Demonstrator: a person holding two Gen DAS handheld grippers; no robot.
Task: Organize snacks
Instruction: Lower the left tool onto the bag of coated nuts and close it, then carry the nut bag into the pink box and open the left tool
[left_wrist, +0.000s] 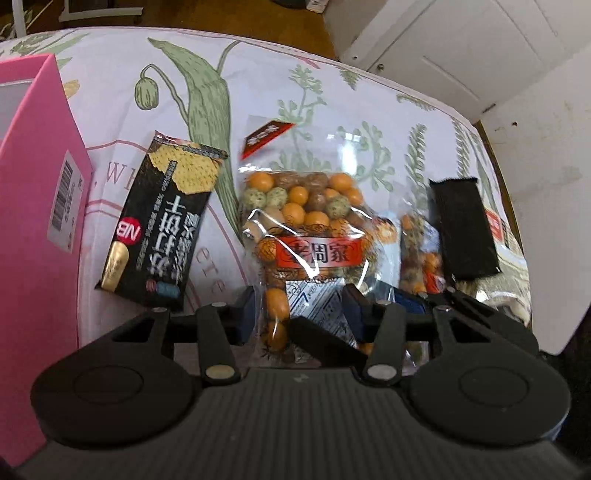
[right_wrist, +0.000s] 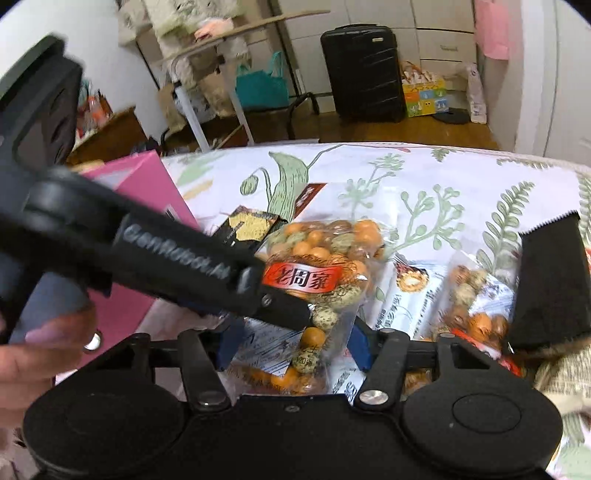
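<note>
A clear bag of orange and green coated nuts (left_wrist: 306, 221) with a red label lies on the floral cloth. It also shows in the right wrist view (right_wrist: 325, 266). My left gripper (left_wrist: 299, 317) is open, its blue pads on either side of the bag's near end. My right gripper (right_wrist: 291, 343) is also open around the same bag's near end; the left gripper's black body (right_wrist: 173, 262) crosses in front of it. A black cracker packet (left_wrist: 162, 225) lies left of the bag. A second nut bag (left_wrist: 421, 254) and a black packet (left_wrist: 461, 229) lie to the right.
A pink box (left_wrist: 33, 206) stands at the left, close to the cracker packet. A white snack packet (right_wrist: 402, 299) lies between the two nut bags. The table's far edge (right_wrist: 369, 144) faces a room with a black suitcase (right_wrist: 362, 70).
</note>
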